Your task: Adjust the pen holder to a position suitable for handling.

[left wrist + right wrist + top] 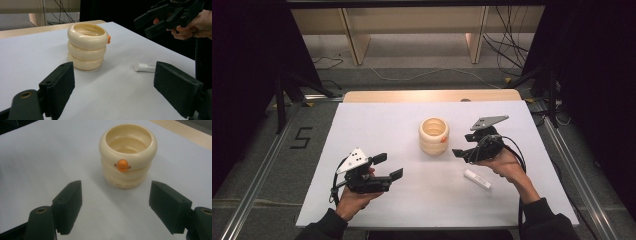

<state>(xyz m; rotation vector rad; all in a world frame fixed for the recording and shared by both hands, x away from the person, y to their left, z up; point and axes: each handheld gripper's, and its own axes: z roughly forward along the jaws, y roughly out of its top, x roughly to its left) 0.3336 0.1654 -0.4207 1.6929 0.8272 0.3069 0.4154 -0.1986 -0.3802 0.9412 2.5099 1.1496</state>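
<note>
Cream ringed cup (434,136): upright mid-table (377,120), orange button facing right tool (462,152). Right tool just beside it, jaws wide, empty, aimed at cup. Left tool (389,167) well apart, wide, empty. White tube (477,179) lies near right hand.

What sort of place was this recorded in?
Most likely a lab or recording rig rather than a home: a white-covered table stands between aluminium frame rails, loose cables trail on the floor, and a "5" marking is taped on it.
</note>
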